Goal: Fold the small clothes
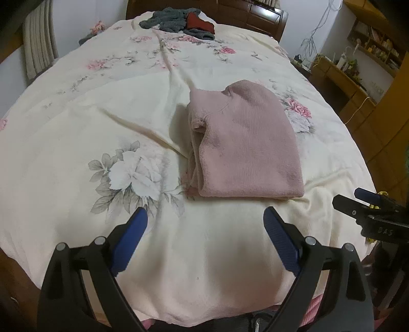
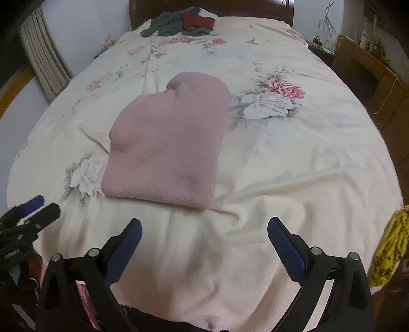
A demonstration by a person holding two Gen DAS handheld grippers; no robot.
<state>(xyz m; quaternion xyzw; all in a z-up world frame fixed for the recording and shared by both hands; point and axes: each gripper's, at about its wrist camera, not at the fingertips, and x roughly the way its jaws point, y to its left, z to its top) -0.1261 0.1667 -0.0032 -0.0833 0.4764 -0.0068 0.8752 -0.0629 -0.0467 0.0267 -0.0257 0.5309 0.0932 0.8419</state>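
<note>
A dusty-pink knitted top [image 1: 245, 143] lies folded into a compact rectangle on the cream floral bedspread [image 1: 89, 122]; in the right wrist view the pink top [image 2: 166, 143] sits left of centre. My left gripper [image 1: 205, 222] hovers open near the bed's front edge, short of the garment, nothing between its blue pads. My right gripper [image 2: 204, 229] is likewise open and empty, just before the garment's near hem. Each gripper shows in the other's view: the right gripper [image 1: 358, 199] at the far right, the left gripper [image 2: 38, 204] at the far left.
A heap of grey and dark red clothes [image 1: 179, 20] lies at the head of the bed by the wooden headboard [image 1: 255, 12]. Wooden shelves and a desk [image 1: 358, 76] stand to the right. A yellow printed cloth [image 2: 391, 245] hangs at the right edge.
</note>
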